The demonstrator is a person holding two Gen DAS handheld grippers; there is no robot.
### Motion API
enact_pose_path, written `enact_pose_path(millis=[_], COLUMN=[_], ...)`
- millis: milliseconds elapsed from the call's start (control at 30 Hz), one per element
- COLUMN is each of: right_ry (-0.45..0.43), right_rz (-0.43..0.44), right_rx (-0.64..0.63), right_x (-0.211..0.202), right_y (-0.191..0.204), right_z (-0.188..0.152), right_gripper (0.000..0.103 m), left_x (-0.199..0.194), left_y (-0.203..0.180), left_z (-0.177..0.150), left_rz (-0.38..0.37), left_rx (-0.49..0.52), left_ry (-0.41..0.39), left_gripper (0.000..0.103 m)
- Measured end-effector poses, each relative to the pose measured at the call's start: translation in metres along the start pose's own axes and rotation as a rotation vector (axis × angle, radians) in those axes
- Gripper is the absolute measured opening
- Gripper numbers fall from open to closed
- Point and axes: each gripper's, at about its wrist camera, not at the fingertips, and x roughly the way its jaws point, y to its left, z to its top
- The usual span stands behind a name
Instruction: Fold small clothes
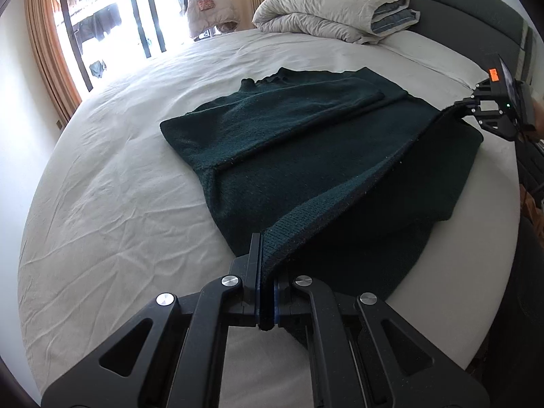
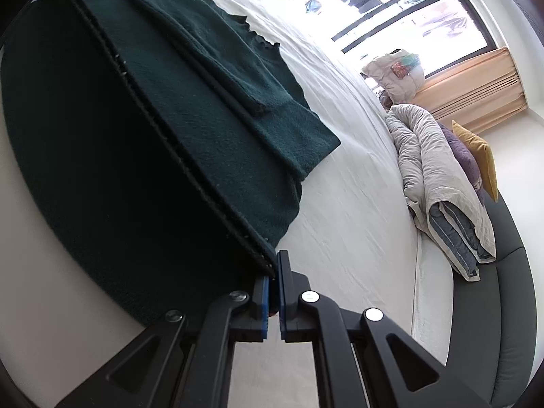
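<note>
left tool (image 1: 267, 272): clamped, angled down | right tool (image 2: 274, 272): clamped, angled down

In our right wrist view, our right gripper (image 2: 273, 272) has its jaws closed on a corner of the dark green sweater (image 2: 210, 108), pinching the doubled hem edge. That edge runs taut and lifted from our jaws up toward the top left, while the rest of the sweater lies flat on the white bed sheet (image 2: 357, 204), one sleeve folded across its body and the frilled collar at the far end. Beyond it we see a folded grey duvet (image 2: 438, 183) resting beside a purple pillow (image 2: 462, 156) and a yellow pillow (image 2: 479, 156), against the dark headboard (image 2: 503, 306). A bright window (image 2: 408, 10) stands behind.
</note>
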Motion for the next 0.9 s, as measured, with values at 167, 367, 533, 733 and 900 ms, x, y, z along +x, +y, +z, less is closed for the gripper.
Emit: enact_pose_path(millis=[167,367,533,733,900], right_ry=[0.009,0.009,0.005,0.005,0.001], right_rz=[-0.01,-0.018,-0.025,-0.03,-0.034], right_rx=[0.001,0.005,0.01,0.011,0.023], right_x=[0.018,0.034,0.045,0.057,0.066], right_y=[-0.006,-0.016,-0.024,-0.032,-0.038], right_z=[0.012,0.025,0.037,0.05,0.06], right_gripper=[0.004,0.004,0.004,0.004,0.004], left_x=[0.025,0.047,0.059,0.071,0.08], left_y=[0.012,0.028,0.036,0.046,0.056], left_z=[0.018,0.036,0.05,0.063,0.074], left_rz=[-0.007,-0.011,0.002,0.014,0.019], left_rx=[-0.01,-0.011,-0.013,-0.03,-0.042], left_ry=[0.058,0.09,0.094,0.095,0.097], left_gripper=[0.003,0.003,0.003,0.003,0.003])
